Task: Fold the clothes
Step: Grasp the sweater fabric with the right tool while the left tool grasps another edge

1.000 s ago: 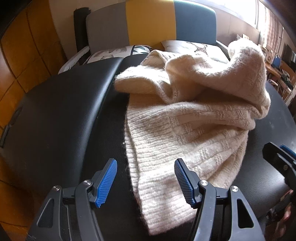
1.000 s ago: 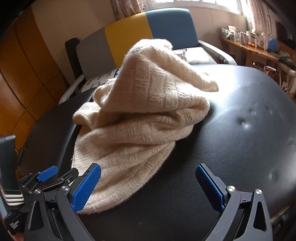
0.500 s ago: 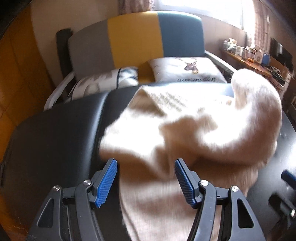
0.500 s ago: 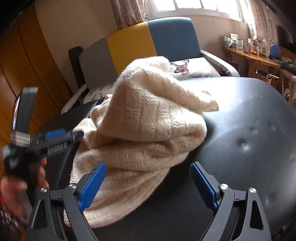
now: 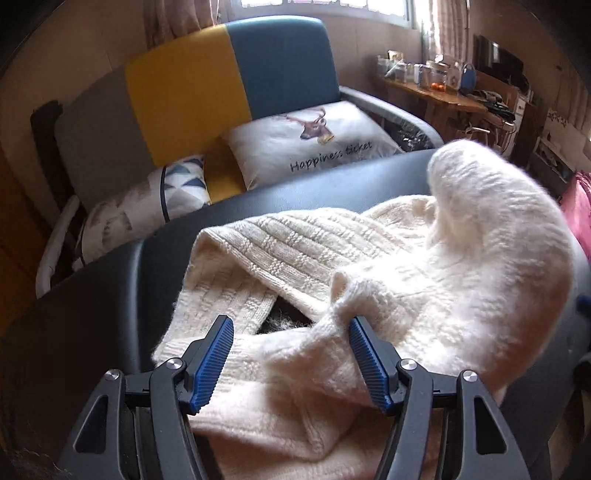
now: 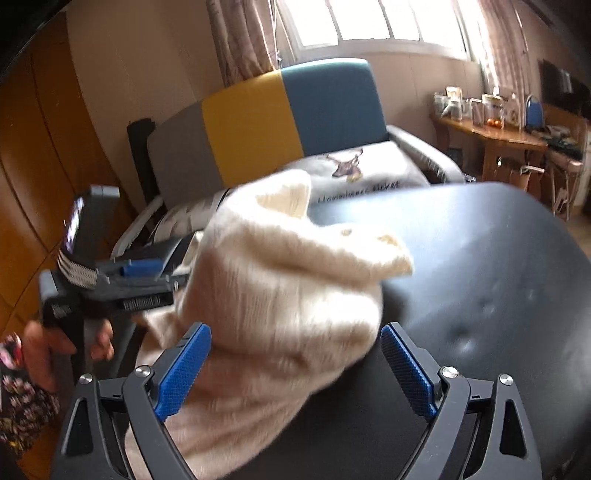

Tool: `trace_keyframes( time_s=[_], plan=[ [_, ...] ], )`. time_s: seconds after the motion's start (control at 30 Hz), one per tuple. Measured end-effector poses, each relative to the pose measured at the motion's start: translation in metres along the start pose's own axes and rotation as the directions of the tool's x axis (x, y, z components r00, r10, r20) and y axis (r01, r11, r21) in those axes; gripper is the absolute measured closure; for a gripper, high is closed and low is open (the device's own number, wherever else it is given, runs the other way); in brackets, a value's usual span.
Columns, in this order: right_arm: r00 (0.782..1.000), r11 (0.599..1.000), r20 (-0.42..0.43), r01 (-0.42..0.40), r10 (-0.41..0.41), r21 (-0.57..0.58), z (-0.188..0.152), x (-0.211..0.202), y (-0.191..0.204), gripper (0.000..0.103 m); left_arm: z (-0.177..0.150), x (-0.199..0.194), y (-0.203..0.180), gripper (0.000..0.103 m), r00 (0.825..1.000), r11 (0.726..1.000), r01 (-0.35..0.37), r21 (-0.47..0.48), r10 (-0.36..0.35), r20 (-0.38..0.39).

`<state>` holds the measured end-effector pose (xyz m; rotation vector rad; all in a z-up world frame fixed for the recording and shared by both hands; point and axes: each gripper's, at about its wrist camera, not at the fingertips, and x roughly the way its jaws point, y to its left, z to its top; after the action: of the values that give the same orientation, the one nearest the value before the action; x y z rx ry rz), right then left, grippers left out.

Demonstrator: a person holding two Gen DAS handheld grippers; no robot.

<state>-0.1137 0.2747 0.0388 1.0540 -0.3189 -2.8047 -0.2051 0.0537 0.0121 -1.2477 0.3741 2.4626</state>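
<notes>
Sweater (image 5: 424,266), one, cream knit, lies bunched on the black padded table (image 6: 480,258), unfolded. Left gripper (image 5: 291,354) and right gripper (image 6: 295,369), two, hover over the sweater's near edge, jaws spread, pinching nothing. Good practice: seize one single hem layer, then spread the heap flat before creasing.

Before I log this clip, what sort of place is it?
Probably a home living room: a grey, yellow and blue sofa with a deer-print pillow, a curtained window, and a cluttered wooden side table.
</notes>
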Motion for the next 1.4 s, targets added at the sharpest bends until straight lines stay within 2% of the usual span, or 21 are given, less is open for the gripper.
trace_keyframes(
  time_s=[0.13,0.23,0.3,0.4,0.47,0.53,0.6,0.7,0.73,0.87,0.97,1.27,1.3,1.4],
  plan=[
    [1.0,1.0,0.018,0.011,-0.011,-0.019,0.017,0.005,0.002,0.009,-0.005,0.008,-0.003,0.037,0.998,0.998,0.061,-0.014,-0.061,-0.024],
    [1.0,1.0,0.002,-0.006,0.006,-0.012,0.021,0.015,0.004,0.009,-0.012,0.017,-0.008,0.037,0.996,0.997,0.069,-0.02,-0.07,-0.048],
    [1.0,1.0,-0.013,-0.024,0.024,-0.01,0.02,0.023,0.005,0.012,-0.018,0.022,-0.006,0.039,0.993,0.994,0.095,-0.061,-0.098,-0.059],
    [0.998,0.999,-0.051,-0.027,0.025,-0.038,0.016,0.038,0.008,0.037,-0.027,0.027,0.0,0.045,0.988,0.983,0.13,-0.126,-0.139,-0.068],
    [0.995,0.999,-0.09,-0.035,0.032,-0.032,0.009,0.048,0.005,0.044,-0.031,0.027,0.001,0.051,0.987,0.981,0.133,-0.142,-0.145,-0.074],
    [0.992,0.998,-0.12,-0.051,0.048,-0.026,0.004,0.056,0.003,0.058,-0.035,0.024,-0.002,0.066,0.989,0.986,0.115,-0.124,-0.125,-0.074],
    [0.992,0.998,-0.114,-0.061,0.058,-0.022,-0.002,0.054,0.001,0.066,-0.037,0.018,-0.007,0.078,0.991,0.989,0.106,-0.102,-0.113,-0.07],
    [0.995,0.998,-0.084,-0.064,0.061,-0.026,-0.007,0.043,-0.001,0.082,-0.04,0.007,-0.009,0.084,0.991,0.988,0.117,-0.101,-0.122,-0.047],
    [0.995,0.998,-0.073,-0.064,0.061,-0.027,-0.009,0.038,-0.002,0.087,-0.041,0.002,-0.008,0.085,0.99,0.985,0.13,-0.111,-0.135,-0.038],
    [0.994,0.997,-0.067,-0.08,0.08,0.005,-0.019,0.023,-0.012,0.092,-0.041,-0.014,-0.006,0.085,0.983,0.975,0.179,-0.129,-0.182,-0.016],
    [0.993,0.997,-0.09,-0.074,0.075,0.006,-0.032,0.02,-0.017,0.096,-0.034,-0.018,-0.006,0.079,0.979,0.97,0.202,-0.134,-0.205,-0.014],
    [0.984,0.996,-0.164,-0.057,0.068,0.07,-0.059,0.026,-0.039,0.097,-0.015,-0.029,-0.008,0.072,0.962,0.952,0.269,-0.147,-0.274,-0.009],
    [0.982,0.996,-0.177,-0.051,0.064,0.077,-0.062,0.027,-0.041,0.1,-0.014,-0.025,-0.012,0.071,0.962,0.954,0.268,-0.135,-0.274,-0.023],
    [0.977,0.991,-0.193,-0.065,0.088,0.12,-0.071,0.027,-0.053,0.1,-0.021,-0.006,-0.029,0.071,0.955,0.957,0.273,-0.096,-0.281,-0.091]
  ],
)
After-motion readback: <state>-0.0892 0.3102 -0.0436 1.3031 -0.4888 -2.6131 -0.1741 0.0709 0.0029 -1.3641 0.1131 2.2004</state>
